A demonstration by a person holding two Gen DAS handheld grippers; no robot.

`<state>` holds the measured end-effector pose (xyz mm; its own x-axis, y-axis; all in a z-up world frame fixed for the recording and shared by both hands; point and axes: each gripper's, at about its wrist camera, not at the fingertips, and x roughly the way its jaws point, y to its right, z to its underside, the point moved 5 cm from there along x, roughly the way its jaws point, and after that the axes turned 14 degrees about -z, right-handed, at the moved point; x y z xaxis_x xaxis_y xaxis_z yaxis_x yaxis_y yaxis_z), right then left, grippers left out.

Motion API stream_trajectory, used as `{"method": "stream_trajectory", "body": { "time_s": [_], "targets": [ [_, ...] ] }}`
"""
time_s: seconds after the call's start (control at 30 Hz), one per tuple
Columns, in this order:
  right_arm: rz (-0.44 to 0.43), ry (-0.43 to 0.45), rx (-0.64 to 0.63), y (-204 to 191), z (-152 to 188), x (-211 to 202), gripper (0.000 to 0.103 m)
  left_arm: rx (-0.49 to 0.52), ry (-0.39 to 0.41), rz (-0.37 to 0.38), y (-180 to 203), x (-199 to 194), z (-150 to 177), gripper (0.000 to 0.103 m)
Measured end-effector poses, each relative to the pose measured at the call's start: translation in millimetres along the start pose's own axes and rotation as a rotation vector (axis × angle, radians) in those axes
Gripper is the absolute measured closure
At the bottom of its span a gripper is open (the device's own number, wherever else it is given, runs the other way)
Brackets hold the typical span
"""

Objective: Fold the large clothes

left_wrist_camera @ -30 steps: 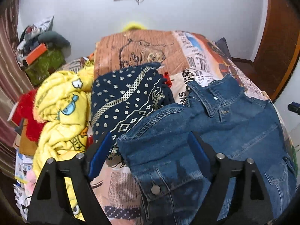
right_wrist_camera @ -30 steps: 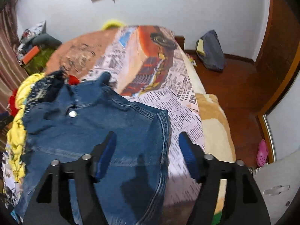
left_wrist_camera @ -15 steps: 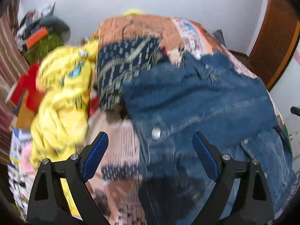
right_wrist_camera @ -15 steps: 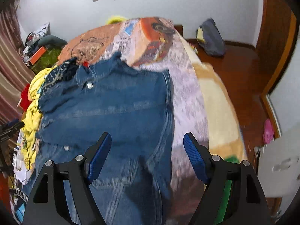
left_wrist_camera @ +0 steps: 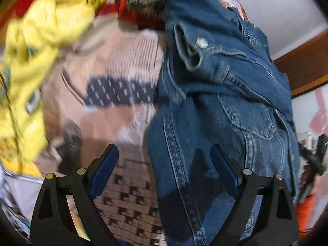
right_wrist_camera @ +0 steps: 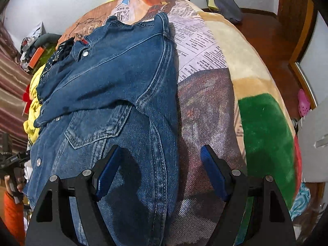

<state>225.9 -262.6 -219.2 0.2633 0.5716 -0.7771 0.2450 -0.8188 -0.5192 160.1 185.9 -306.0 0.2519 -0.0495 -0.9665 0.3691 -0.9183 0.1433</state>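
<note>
Now the denim jacket [right_wrist_camera: 114, 86] lies spread on the bed's printed blanket [right_wrist_camera: 205, 110], sleeves folded across its front. Both grippers are wide open and hold nothing: the left gripper [left_wrist_camera: 164, 170] straddles the jacket's left hem, the right gripper [right_wrist_camera: 160, 168] its right edge, seemingly ready to pinch. Both have dropped lower since a second ago.

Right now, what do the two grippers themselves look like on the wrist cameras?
Both look alike. The left gripper and the right gripper each have two matte black fingers built as open triangular frames, with silver round pins at the joints. The inner faces carry blue pads. No cables or markings show. A hand with an orange sleeve shows at the right view's edge.
</note>
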Motion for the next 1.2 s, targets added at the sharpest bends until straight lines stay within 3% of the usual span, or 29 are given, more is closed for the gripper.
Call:
{"method": "stream_trajectory", "body": {
  "time_s": [0.07, 0.17, 0.23, 0.27, 0.3, 0.4, 0.53, 0.67, 0.73, 0.83, 1.0, 1.13, 1.17, 1.2],
  "targets": [
    [-0.01, 0.007, -0.015, -2.8, -1.2, 0.6, 0.028, -0.021, -0.045, 0.062, 4.0, 9.0, 7.0, 0.018],
    [-0.058, 0.007, -0.031, -9.3, -2.9, 4.1, 0.063, -0.035, -0.048, 0.132, 12.4, 12.0, 11.6, 0.038],
    [-0.069, -0.001, -0.037, -13.0, -5.0, 7.1, 0.08, -0.031, -0.012, 0.13, 16.4, 5.2, 9.3, 0.063],
    [-0.064, -0.002, -0.043, -15.0, -7.8, 7.1, 0.086, -0.016, 0.001, 0.093, 17.6, 1.8, 7.7, 0.082],
    [-0.063, 0.001, -0.054, -16.9, -10.1, 5.8, 0.091, -0.002, 0.007, 0.072, 18.7, -2.6, 3.9, 0.091],
    [-0.102, 0.05, -0.089, -29.1, -22.1, -7.9, 0.091, -0.008, 0.057, 0.125, 25.9, -26.9, -8.8, 0.098],
    [-0.111, 0.13, -0.17, -52.3, -48.5, -31.7, 0.091, 0.019, 0.168, 0.132, 39.4, -66.0, -33.2, 0.098],
    [-0.106, 0.181, -0.209, -65.7, -74.0, -37.6, 0.091, 0.046, 0.307, 0.059, 51.7, -96.5, -67.9, 0.098],
    [-0.081, 0.197, -0.223, -65.5, -83.4, -32.2, 0.091, 0.029, 0.332, 0.043, 44.5, -97.5, -82.7, 0.098],
    [-0.018, 0.188, -0.196, -54.0, -87.2, -10.1, 0.091, 0.012, 0.294, -0.001, 36.1, -71.2, -90.3, 0.098],
    [0.036, 0.131, -0.112, -17.2, -79.9, 21.4, 0.089, 0.065, 0.226, -0.11, 29.8, -23.5, -76.4, 0.095],
    [0.022, 0.134, -0.022, -3.8, -79.4, 4.7, 0.062, 0.097, 0.219, -0.128, 29.3, -27.0, -66.8, 0.091],
    [0.027, 0.132, -0.011, -2.8, -79.6, -1.2, 0.06, 0.097, 0.217, -0.127, 29.1, -29.4, -67.2, 0.085],
    [0.025, 0.135, -0.006, -3.2, -78.8, -9.6, 0.06, 0.094, 0.219, -0.13, 26.8, -36.8, -66.5, 0.068]
  ]
}}
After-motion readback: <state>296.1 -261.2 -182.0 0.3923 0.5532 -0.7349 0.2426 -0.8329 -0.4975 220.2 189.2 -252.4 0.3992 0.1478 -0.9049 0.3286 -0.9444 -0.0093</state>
